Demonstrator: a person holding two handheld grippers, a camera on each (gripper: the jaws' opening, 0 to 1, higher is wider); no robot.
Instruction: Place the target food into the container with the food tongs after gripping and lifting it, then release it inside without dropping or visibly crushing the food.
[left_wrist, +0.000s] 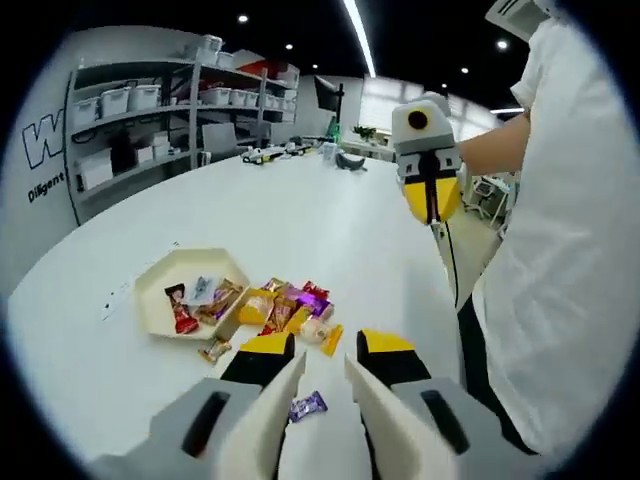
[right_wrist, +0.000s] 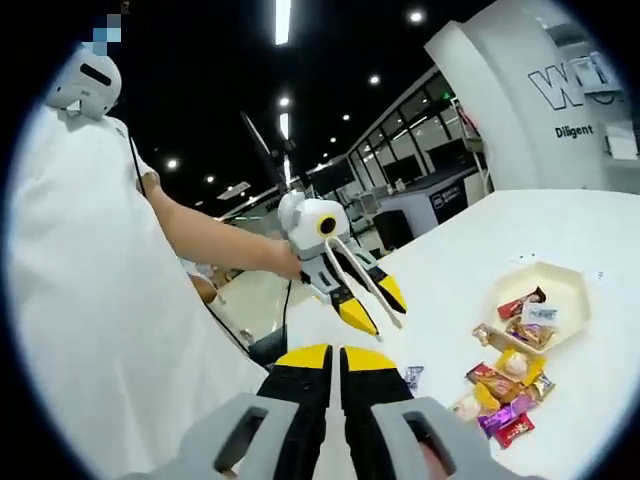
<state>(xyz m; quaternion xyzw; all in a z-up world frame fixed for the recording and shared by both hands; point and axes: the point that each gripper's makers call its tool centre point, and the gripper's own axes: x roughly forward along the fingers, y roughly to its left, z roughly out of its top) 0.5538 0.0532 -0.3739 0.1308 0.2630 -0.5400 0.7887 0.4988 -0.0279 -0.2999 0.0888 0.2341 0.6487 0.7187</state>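
A white wall (left_wrist: 40, 160) carried a large blue "W" cut off by shelving, with "Diligent" in small dark letters beneath it. In the right gripper view the same wall (right_wrist: 575, 100) showed "W", perhaps more letters, above "Diligent". Wrapper print was unreadable.

the left gripper (left_wrist: 325, 362) hangs above the counter (left_wrist: 330, 225) near its edge on the person's side, its two fingers (left_wrist: 268, 358) spread with a clear gap between the yellow tips. the right gripper (right_wrist: 333, 358) is raised off that same edge, its fingers (right_wrist: 303, 362) pressed together with nothing between them. a bare forearm (right_wrist: 215, 240) reaches out from a white sleeve (right_wrist: 95, 160) to the left gripper.
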